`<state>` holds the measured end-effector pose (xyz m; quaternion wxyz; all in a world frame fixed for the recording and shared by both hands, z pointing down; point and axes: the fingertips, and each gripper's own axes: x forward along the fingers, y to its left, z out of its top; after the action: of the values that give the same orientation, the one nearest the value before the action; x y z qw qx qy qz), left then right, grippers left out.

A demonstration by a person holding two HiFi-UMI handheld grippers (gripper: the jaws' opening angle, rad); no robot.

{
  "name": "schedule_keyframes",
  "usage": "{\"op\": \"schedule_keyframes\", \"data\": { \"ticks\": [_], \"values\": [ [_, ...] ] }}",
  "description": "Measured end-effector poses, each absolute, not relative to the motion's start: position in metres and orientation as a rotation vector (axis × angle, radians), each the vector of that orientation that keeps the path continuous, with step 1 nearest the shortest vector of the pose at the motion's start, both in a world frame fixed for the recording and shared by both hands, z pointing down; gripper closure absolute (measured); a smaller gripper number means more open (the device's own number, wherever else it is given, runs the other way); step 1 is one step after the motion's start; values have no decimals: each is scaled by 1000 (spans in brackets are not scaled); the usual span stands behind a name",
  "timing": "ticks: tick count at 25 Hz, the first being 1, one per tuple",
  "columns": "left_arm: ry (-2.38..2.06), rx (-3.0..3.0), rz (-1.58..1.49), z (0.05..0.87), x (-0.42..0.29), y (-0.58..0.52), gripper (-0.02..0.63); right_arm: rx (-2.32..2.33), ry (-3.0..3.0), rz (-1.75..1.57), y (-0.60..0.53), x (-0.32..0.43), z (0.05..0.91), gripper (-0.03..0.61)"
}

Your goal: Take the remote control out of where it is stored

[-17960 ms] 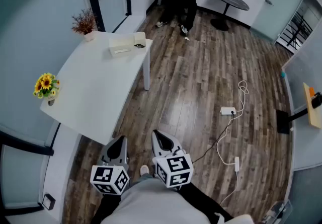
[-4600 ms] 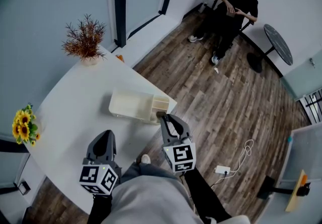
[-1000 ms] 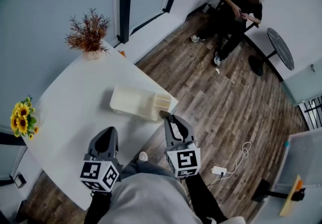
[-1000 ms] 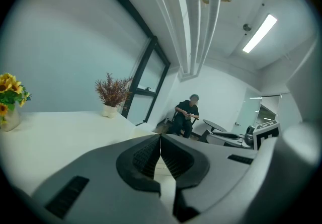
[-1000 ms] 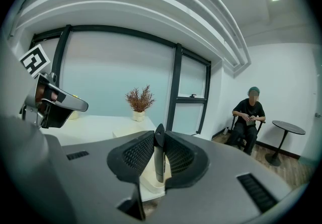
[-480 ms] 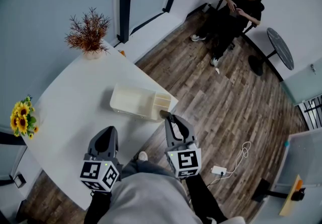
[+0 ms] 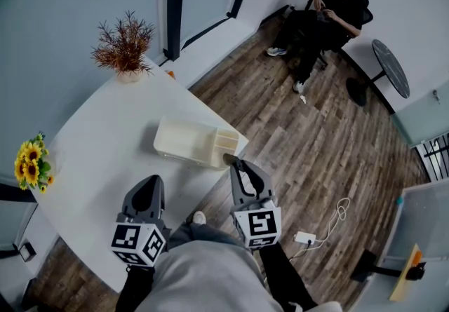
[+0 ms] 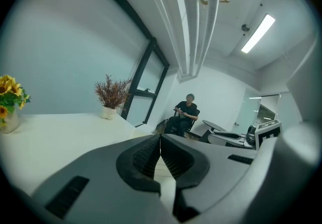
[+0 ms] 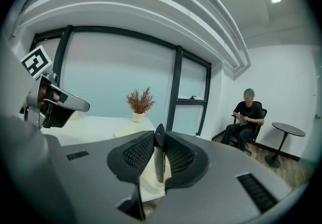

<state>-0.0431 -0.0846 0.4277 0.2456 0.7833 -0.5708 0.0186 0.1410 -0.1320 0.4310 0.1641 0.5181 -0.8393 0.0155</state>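
Observation:
A slim dark remote control stands upright between the pads of my right gripper, which is shut on it. In the head view the remote's tip sits just at the near right corner of a cream open storage box on the white table, with the right gripper behind it. The box shows below the jaws in the right gripper view. My left gripper hangs over the table's near edge, shut on nothing.
A vase of dried red twigs stands at the table's far corner, and sunflowers at its left edge. A person sits on a chair beside a round black table. A cable and power strip lie on the wooden floor.
Over the last second both grippers, the remote and the box stay put. Only the seated person at the back has shifted a little.

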Motion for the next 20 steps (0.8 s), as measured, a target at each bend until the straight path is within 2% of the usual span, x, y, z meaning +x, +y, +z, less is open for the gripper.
{"op": "schedule_keyframes", "data": {
  "ticks": [20],
  "values": [
    [-1553,2143,48,427,-44,-86,604,1470,-2399,26,-131,138,423,510]
  ]
}}
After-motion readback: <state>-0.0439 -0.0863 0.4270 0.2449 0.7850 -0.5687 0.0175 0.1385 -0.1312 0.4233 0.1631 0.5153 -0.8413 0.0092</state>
